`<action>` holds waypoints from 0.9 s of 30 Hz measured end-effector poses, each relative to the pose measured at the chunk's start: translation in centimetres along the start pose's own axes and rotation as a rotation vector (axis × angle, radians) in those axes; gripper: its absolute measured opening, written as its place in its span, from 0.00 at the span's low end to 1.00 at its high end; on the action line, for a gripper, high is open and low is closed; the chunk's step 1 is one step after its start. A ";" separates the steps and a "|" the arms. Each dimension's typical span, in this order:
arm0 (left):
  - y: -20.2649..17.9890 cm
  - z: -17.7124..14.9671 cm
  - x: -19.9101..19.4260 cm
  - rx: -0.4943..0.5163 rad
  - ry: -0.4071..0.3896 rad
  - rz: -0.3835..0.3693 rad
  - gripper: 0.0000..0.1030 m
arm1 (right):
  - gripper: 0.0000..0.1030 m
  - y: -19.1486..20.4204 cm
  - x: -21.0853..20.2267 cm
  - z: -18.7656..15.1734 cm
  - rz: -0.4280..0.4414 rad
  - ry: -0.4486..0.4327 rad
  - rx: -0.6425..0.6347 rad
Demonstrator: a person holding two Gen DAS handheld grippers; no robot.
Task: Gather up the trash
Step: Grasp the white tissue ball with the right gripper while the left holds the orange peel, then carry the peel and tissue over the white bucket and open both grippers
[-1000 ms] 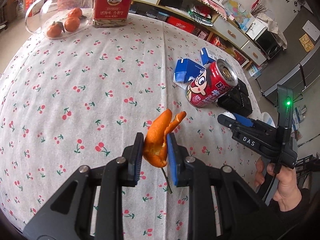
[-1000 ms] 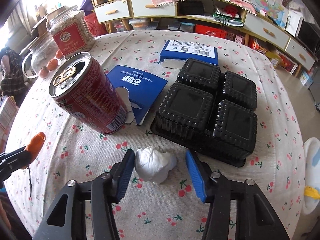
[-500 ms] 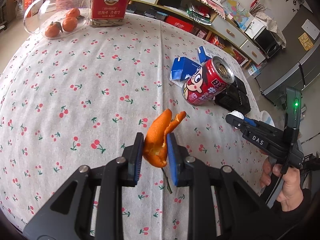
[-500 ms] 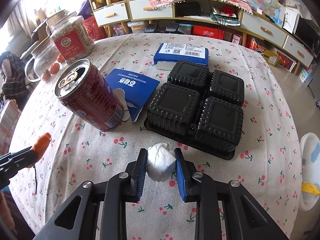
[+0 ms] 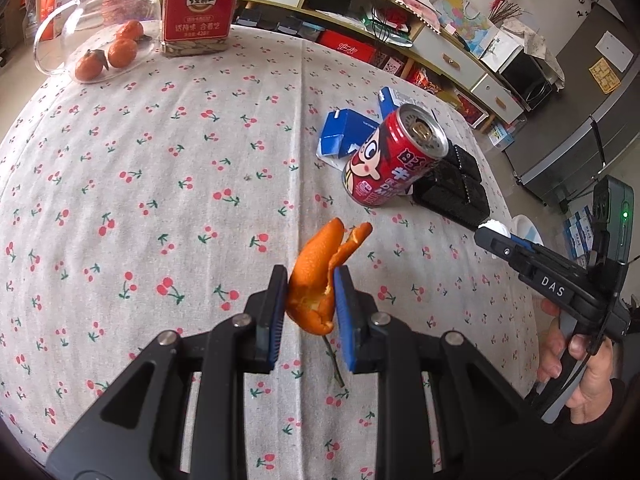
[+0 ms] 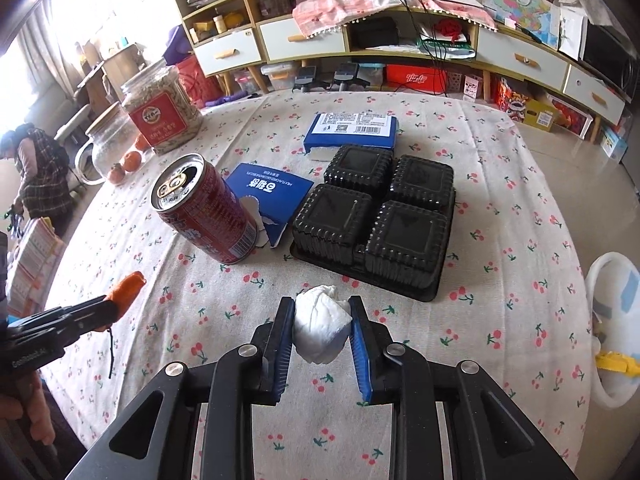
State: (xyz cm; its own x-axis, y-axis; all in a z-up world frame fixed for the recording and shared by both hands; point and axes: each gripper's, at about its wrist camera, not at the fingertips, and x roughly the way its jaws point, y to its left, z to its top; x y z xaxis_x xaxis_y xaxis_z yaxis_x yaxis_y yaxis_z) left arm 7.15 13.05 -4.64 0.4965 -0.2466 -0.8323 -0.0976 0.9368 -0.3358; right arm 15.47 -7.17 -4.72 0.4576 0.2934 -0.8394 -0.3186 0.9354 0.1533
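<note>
- One red drink can (image 6: 206, 210)
- Two blue cartons (image 6: 270, 200), (image 6: 354, 136)
- One black four-cell plastic tray (image 6: 376, 220)
- One orange peel (image 5: 320, 280)
- One crumpled white tissue (image 6: 322, 326)
- Three tangerines (image 5: 108, 54)
- One seed jar (image 5: 196, 8)
- Two grippers (image 5: 310, 312), (image 6: 322, 340)

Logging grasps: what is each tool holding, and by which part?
Left tool pinches the orange peel by its lower half. Right tool squeezes the crumpled white tissue across its middle.
</note>
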 end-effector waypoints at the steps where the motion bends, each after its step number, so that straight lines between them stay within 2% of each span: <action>1: -0.3 -0.1 0.1 0.007 0.002 -0.001 0.25 | 0.27 -0.3 -0.2 0.0 0.000 -0.002 0.004; 15: -6.8 -0.6 1.6 0.120 0.015 -0.035 0.25 | 0.27 -8.4 -3.9 -1.7 -0.063 -0.024 0.158; 27: -14.3 -0.7 3.2 0.255 0.025 -0.072 0.25 | 0.27 -16.6 -8.4 -5.2 -0.128 -0.052 0.300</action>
State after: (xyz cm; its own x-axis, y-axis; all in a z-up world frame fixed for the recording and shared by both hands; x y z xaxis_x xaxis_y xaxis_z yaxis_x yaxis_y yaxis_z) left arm 9.56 -1.27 -2.77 0.4724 -0.3178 -0.8221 0.1591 0.9482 -0.2751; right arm 12.58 -26.18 -2.94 0.5223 0.1726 -0.8351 -0.0010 0.9794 0.2018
